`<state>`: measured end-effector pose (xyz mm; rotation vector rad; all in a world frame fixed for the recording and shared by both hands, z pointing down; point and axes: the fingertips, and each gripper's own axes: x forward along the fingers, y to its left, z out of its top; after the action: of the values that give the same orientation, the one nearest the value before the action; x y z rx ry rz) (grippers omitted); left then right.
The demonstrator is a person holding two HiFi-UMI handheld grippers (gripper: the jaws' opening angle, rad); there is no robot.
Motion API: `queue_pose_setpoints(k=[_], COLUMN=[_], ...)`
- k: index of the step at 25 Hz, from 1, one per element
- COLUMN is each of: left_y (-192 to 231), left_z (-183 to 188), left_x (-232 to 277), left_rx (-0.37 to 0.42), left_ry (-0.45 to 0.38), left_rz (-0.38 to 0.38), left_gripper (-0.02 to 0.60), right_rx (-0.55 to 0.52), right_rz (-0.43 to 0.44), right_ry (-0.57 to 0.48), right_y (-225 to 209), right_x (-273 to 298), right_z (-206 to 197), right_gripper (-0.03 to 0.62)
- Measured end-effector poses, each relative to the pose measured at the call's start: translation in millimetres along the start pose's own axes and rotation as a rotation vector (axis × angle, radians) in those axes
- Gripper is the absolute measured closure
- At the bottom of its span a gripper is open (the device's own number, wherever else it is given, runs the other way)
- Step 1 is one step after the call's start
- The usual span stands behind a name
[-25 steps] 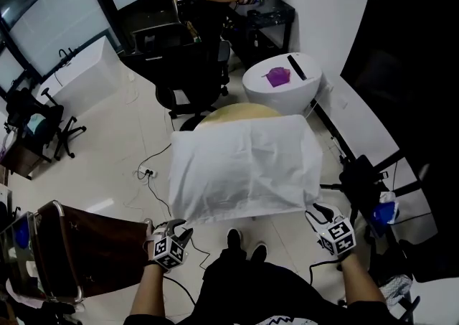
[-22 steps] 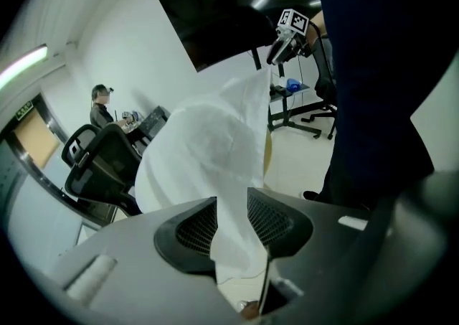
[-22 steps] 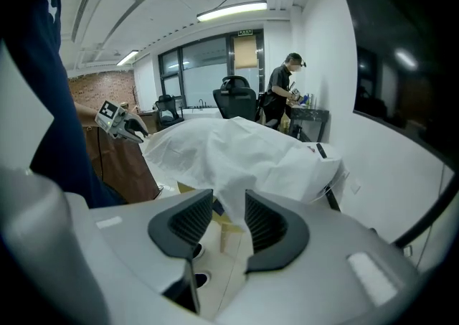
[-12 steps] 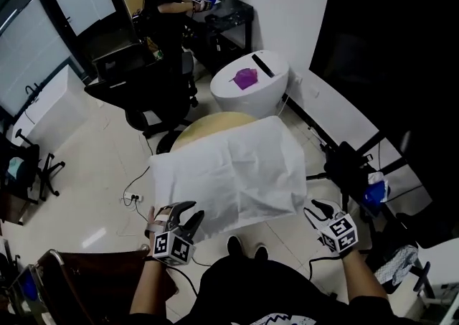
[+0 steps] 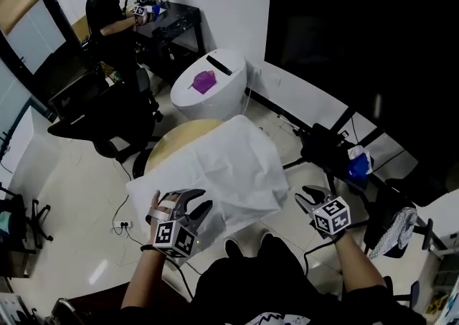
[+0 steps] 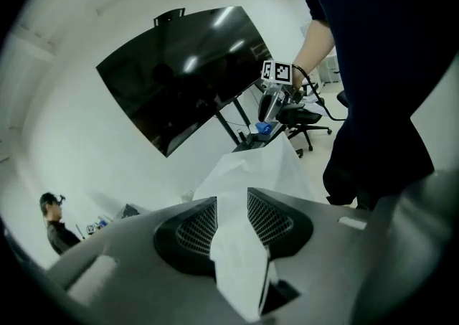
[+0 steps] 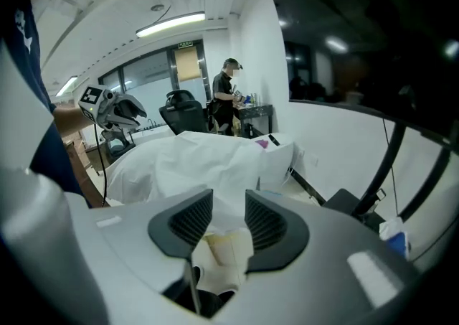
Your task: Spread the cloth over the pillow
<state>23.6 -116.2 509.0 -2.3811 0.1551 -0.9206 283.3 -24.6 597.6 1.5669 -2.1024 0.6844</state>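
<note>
Step in hand: the white cloth (image 5: 228, 162) is being laid out, held by its near edge at both ends. It lies in the middle of the scene, draped over the round surface (image 5: 166, 143), with its far end reaching toward the white stand (image 5: 215, 94). The pillow shows in no view. The bulk under the cloth may be it, but that is not confirmed.

Left hand-held gripper (image 5: 192, 205): jaws drawn in on a fold of the near left corner, with cloth filling the gap between the pads. Right hand-held gripper (image 5: 307, 199): likewise closed on the near right corner, a bunched, slightly yellowed fold pinched between its jaws. Neither is empty.

Next move, in my judgement: draw the two corners apart to take out the slack, bring the near edge down evenly over the near side, then let go. The left corner hangs looser than the right, so uneven cover is the risk.

Views compared: the head view alone gives the whole layout and the person (image 5: 107, 11) working at the far left. The gripper views alone confirm each grip. The left gripper view also shows a large dark screen (image 6: 179, 79), and the right gripper view shows the creases across the cloth's top.
</note>
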Motion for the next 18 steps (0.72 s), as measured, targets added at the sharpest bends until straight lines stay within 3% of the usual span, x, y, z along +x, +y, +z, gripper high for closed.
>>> queue_pose_setpoints(k=[8,13,18], left_y=[40,37,12], left_z=[72,97,109], left_x=[71,134,188], left_rx=[0.174,0.151,0.158], left_ry=[-0.037,-0.024,0.008], left_rz=[-0.094,-0.213,-0.334], left_gripper=[0.459,0.459,0.459], right_rx=[0.023,0.013,-0.070], right_rz=[0.012,0.065,0.137], right_ry=[0.046,0.090,0.150], right_y=[-46,-61,-59], right_x=[17,36,58], right_z=[-23,-40,-56], right_gripper=[0.442,0.442,0.442])
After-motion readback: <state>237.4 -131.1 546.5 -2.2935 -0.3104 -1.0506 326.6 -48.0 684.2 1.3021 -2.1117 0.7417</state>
